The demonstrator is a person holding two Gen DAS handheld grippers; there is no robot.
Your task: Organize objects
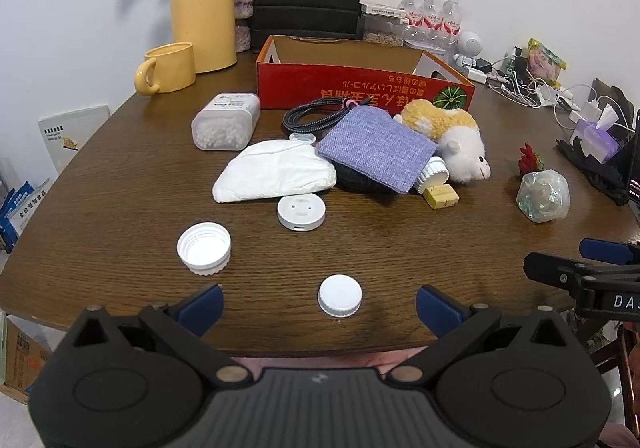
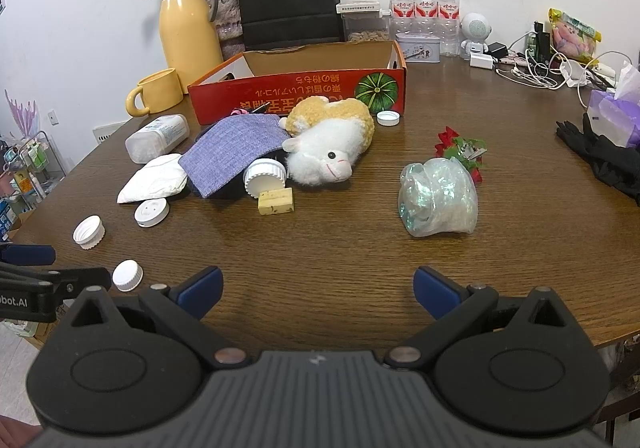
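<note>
a dark wooden table (image 1: 120, 184) carries a red cardboard box (image 1: 360, 86) at the back, a yellow mug (image 1: 168, 68) and yellow jug (image 1: 202, 8) to its left, a plush sheep (image 2: 324, 144), a purple cloth (image 1: 376, 146), 2 white caps (image 1: 340, 295) (image 1: 204, 247) near the front edge.

Dark object (image 1: 360, 178) mostly hidden under purple cloth (image 1: 376, 146); unidentifiable.

Left gripper (image 1: 319, 304): matte black housing, ribbed grey centre panel, round side discs, brass-coloured pivot pins, blue pads (image 1: 434, 306) on black fingers. Right gripper (image 2: 318, 290): same build; white lettering "DA" and "obot.AI" on side bodies.
</note>
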